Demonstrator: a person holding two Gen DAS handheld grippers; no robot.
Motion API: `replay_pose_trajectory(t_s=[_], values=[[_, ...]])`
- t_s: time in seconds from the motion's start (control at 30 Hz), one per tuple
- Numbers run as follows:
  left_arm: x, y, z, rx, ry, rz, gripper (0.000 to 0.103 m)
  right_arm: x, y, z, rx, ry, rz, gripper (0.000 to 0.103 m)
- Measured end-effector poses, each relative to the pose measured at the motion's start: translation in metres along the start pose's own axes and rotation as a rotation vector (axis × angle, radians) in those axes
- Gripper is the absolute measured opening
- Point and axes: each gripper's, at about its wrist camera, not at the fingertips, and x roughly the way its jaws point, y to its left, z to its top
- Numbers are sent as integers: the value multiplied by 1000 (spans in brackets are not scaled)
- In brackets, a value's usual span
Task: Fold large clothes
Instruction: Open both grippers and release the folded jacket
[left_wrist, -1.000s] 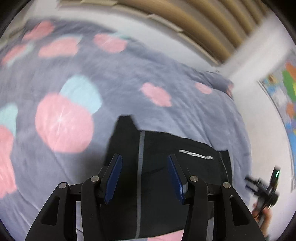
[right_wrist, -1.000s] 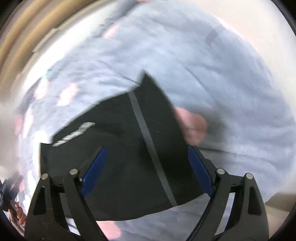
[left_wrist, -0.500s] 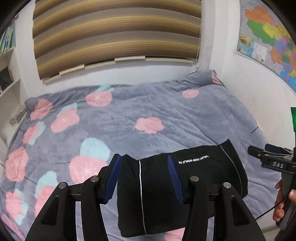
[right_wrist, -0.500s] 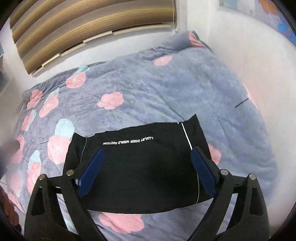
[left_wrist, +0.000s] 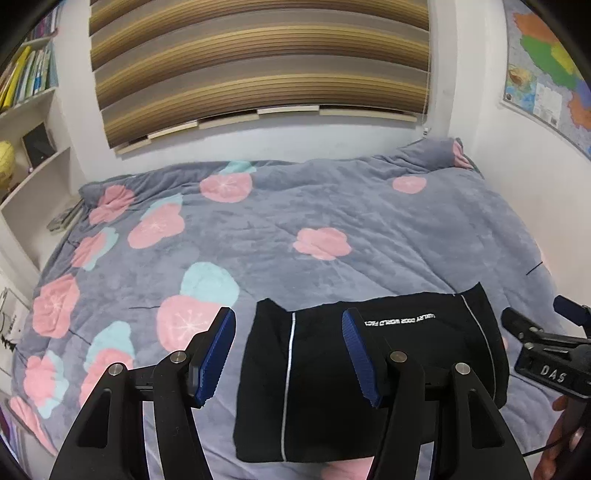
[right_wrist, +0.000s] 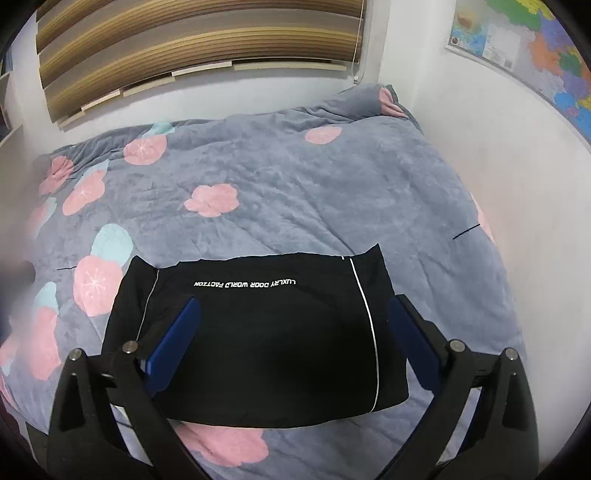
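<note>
- Blue ribbed rubber pads line the black plastic left gripper (left_wrist: 288, 354); its jaws stand about half apart and are opening, with nothing pinched between them, only air above the cloth.
- The black plastic right gripper (right_wrist: 291, 347) with its blue pads has jaws near their widest and opening too, likewise empty.
- Beyond both pairs of jaws, apart from the pads, lies the black folded garment with thin white side stripes and white lettering (right_wrist: 258, 339), a flat rectangle on the grey plush bedspread with pink and teal flowers (right_wrist: 280, 184), close to the near edge of the bed.
- Risk, as I judge it: the soft plush may let the stack slump or creep toward the near edge, since the fold sits close to it.
- Risk: a pad dipping back down could snag the top layer and drag the fold open; the far left corner of the garment already pokes up unevenly.
- Count: two grippers, four blue pads, one garment, two white stripes, one line of lettering, one bedspread.
- Farther out: one striped wooden blind (left_wrist: 258, 62), one wall map (left_wrist: 546, 70).
</note>
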Motion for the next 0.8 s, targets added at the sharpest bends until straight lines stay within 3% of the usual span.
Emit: replay_pose_trajectory(t_s=[0.27,0.43,0.8], values=[[25,-11,4,-4,62,-63,62,17,-2,3,13,31,-8,100],[35,-16,0,30,76,-62,62,24,-2,2,5,52,-37,100],[68,-13,-21,15,193,-59,62,37,-11,-5,26,106,-54,100]])
